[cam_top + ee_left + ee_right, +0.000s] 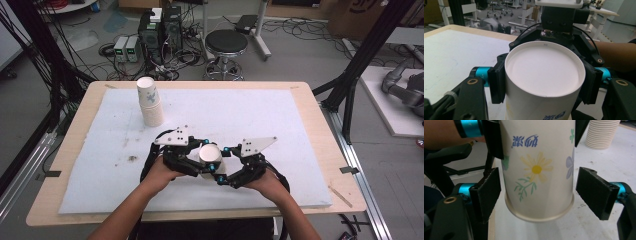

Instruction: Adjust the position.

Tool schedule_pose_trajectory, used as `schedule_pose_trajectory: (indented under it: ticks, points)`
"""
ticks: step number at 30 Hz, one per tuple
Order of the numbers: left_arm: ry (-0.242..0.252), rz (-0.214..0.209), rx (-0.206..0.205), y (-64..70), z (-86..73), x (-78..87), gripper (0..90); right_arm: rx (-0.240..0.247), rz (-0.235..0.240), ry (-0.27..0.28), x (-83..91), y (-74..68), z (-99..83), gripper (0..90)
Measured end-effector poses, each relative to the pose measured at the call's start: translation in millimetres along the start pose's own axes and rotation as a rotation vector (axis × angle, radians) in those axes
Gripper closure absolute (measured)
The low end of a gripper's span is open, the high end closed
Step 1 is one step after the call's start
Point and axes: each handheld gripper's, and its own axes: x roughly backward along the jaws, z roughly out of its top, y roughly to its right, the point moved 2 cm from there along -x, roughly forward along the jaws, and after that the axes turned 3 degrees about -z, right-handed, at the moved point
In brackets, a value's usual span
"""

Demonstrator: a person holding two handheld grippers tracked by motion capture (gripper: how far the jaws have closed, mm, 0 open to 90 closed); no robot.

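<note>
A white paper cup [210,157] printed with flowers is pinched upside down by the left hand-held gripper [200,161], near the cup stack [150,101]; the right hand-held gripper [537,192] is spread around it.

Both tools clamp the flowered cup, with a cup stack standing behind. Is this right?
Only the left tool clamps the flowered cup; the right gripper view shows the right tool open, pads clear of it. The cup stack does stand behind.

Black stool [226,46] and computer towers [160,27] stand behind the table [320,131].
</note>
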Motion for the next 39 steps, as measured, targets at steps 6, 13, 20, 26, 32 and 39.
schedule_pose_trajectory:
  ticks: [6, 13, 20, 26, 32, 39]
  points:
    - [0.010, -0.022, 0.006, 1.1, -0.1, -3.9, 35.9, -0.003, 0.018, 0.008, -2.7, 0.7, -0.1, 21.1]
    - [0.019, -0.026, 0.010, 0.7, 0.1, -4.1, 36.1, -0.001, 0.042, 0.018, -3.2, 2.0, -1.1, 28.2]
    - [0.011, -0.022, 0.007, 1.0, -0.3, -4.0, 36.0, 0.007, 0.046, 0.010, -2.7, 1.6, -1.0, 33.2]
    - [-0.029, 0.070, -0.017, 1.5, 0.7, -2.8, 14.5, 0.015, 0.028, -0.014, -0.5, 2.6, -0.6, 34.0]
    - [-0.062, 0.059, -0.011, 1.7, 2.2, 5.1, 14.4, 0.054, 0.011, -0.081, 3.8, 3.6, 2.5, 34.0]
    - [-0.145, 0.032, -0.025, 2.8, 6.9, 11.8, 14.4, 0.110, -0.005, -0.191, 3.9, 2.4, 8.1, 33.9]
